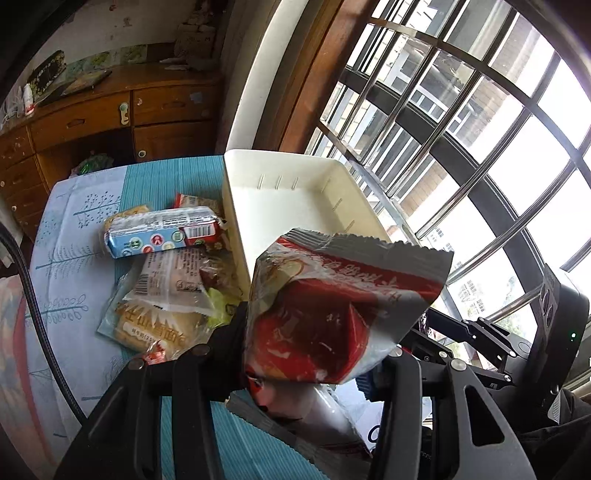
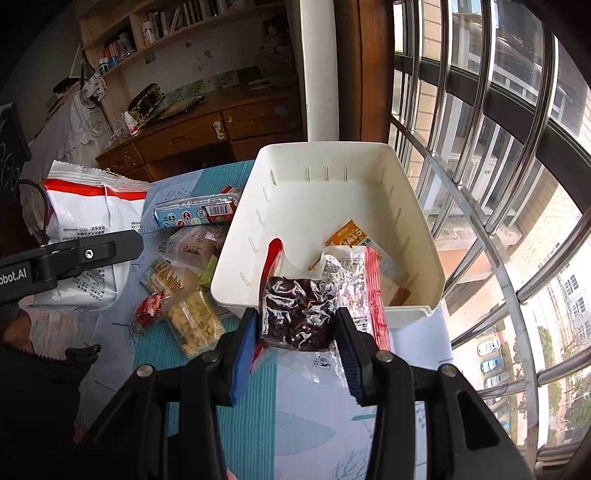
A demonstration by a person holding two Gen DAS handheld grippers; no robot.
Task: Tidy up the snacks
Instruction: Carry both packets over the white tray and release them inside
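White plastic bin by window bars; loose snack pile at its left. Right gripper pinches crinkly dark packet at bin's near wall — left gripper clamps red-white bag (glossy foil).

The left gripper is clamping a red-and-white snack bag aloft, while the right gripper is pinching a dark snack packet, fingers pointing forward.

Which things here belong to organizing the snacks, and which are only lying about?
For the job:
white bin
red and white bag in the left gripper
dark snack packet in the right gripper
loose snack packs

Lying about:
wooden dresser
bookshelf
window bars
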